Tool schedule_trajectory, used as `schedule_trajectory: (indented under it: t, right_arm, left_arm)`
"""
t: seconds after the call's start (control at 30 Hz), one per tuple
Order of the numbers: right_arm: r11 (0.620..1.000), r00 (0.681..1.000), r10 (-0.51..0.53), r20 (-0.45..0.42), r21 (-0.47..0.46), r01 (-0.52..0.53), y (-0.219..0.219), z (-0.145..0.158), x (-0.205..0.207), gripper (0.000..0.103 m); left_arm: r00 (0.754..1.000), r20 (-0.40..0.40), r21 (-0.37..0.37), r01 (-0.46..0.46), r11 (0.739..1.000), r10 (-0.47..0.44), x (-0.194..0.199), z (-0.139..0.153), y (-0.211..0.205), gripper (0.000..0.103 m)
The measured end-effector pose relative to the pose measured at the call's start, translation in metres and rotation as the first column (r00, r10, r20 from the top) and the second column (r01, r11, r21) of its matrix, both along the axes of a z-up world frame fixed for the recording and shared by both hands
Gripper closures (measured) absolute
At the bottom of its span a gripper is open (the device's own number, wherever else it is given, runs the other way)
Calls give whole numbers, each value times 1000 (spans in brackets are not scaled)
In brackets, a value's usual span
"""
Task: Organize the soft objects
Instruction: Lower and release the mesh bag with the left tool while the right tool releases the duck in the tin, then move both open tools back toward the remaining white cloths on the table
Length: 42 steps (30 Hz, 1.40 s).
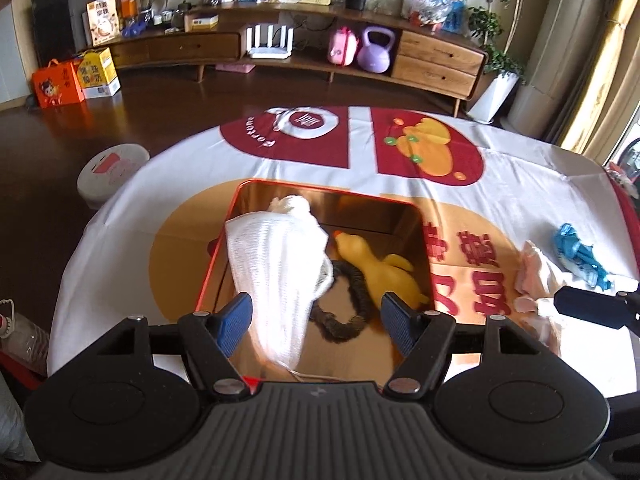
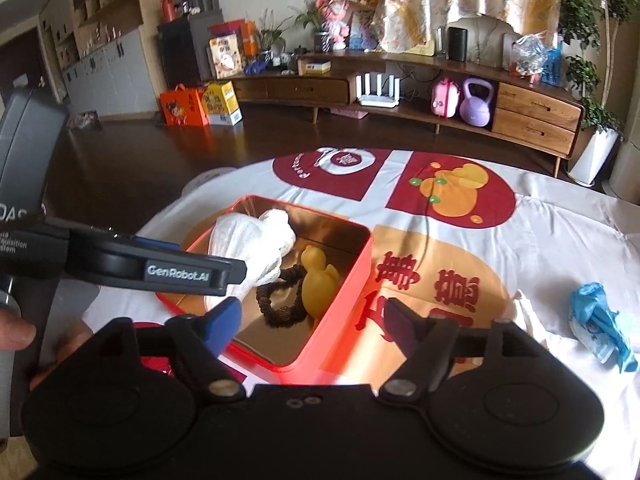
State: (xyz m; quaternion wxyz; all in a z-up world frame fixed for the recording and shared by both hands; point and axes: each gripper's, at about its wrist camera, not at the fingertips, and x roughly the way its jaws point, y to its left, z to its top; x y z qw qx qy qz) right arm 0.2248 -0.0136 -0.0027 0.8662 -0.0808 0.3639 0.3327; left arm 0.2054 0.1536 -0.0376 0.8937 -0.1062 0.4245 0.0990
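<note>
My left gripper [image 1: 316,316] hangs over the near end of the red tin [image 1: 424,232], jaws spread wide and pinching nothing; the white mesh cloth [image 1: 276,272] lies between them but its long axis runs away from me into the tin, draped over the near rim, and the pads stand clear of it. Beside it in the tin sit the yellow rubber duck [image 1: 376,264] and the brown beaded loop [image 1: 352,300]. My right gripper [image 2: 312,320] is likewise spread and empty. What remains, I judge, lies on the desk [image 2: 560,240] to its right: the blue wrapper [image 2: 600,320] and the pale crumpled cloth [image 2: 528,316], nearer my right hand.
</note>
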Motion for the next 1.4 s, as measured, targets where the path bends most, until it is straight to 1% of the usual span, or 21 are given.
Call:
schedule_trajectory:
  t: [0.03, 0.07, 0.1, 0.17, 0.27, 0.37, 0.5, 0.6, 0.73, 0.83, 0.87, 0.9, 1.07, 1.17, 1.27, 1.4]
  right_arm:
    - [1000, 1000, -4, -2, 11, 4, -6, 2, -2, 21]
    - [1000, 1000, -9, -4, 20, 9, -11, 4, -3, 19]
    - [999, 1000, -13, -3, 29, 13, -17, 7, -5, 16]
    - [999, 1000, -26, 1, 45, 26, -29, 10, -8, 14]
    - [997, 999, -38, 3, 67, 38, -47, 15, -11, 10]
    - [995, 999, -50, 9, 87, 49, -66, 18, -15, 3]
    - [992, 997, -72, 25, 103, 69, -93, 19, -19, 2]
    - [990, 995, -91, 35, 112, 86, -114, 18, -20, 1]
    - [988, 991, -122, 55, 101, 116, -142, 14, -20, 1]
    - [986, 988, -141, 55, 96, 135, -160, 8, -20, 1]
    - [986, 988, -145, 53, 95, 140, -164, 5, -20, 1]
    - [986, 988, -147, 51, 92, 142, -169, 3, -20, 1]
    - [985, 984, -164, 68, 65, 160, -191, -5, -18, 1]
    - [981, 979, -190, 68, 64, 186, -206, -8, -8, 1]
    - [976, 975, -213, 67, 54, 210, -221, -12, 7, 1]
    - [970, 968, -244, 65, 37, 242, -235, -20, 29, 1]
  left_arm:
    - [1000, 6, -5, 3, 1000, -3, -2, 3, -3, 32]
    - [1000, 14, -12, 7, 1000, -7, -5, 6, -6, 31]
    - [1000, 23, -19, 11, 1000, -11, -7, 8, -9, 27]
    - [999, 45, -29, 19, 999, -18, -12, 13, -15, 24]
    - [997, 66, -37, 40, 999, -37, -16, 19, -26, 24]
    - [994, 89, -42, 61, 997, -57, -20, 23, -39, 21]
    - [989, 118, -67, 102, 993, -94, -24, 26, -58, 20]
    - [982, 137, -68, 139, 988, -128, -25, 28, -74, 20]
    - [974, 147, -72, 183, 981, -171, -24, 25, -95, 19]
    - [970, 151, -74, 204, 976, -191, -22, 22, -108, 18]
    - [969, 149, -74, 209, 975, -197, -20, 21, -113, 15]
    - [969, 147, -76, 212, 974, -200, -18, 19, -117, 15]
    - [966, 127, -114, 239, 964, -225, -5, 9, -135, 13]
    - [967, 103, -114, 246, 963, -235, 6, 5, -145, 4]
    - [963, 111, -113, 259, 959, -247, 16, 4, -154, 4]
    - [963, 114, -78, 253, 964, -243, 35, 1, -168, 4]
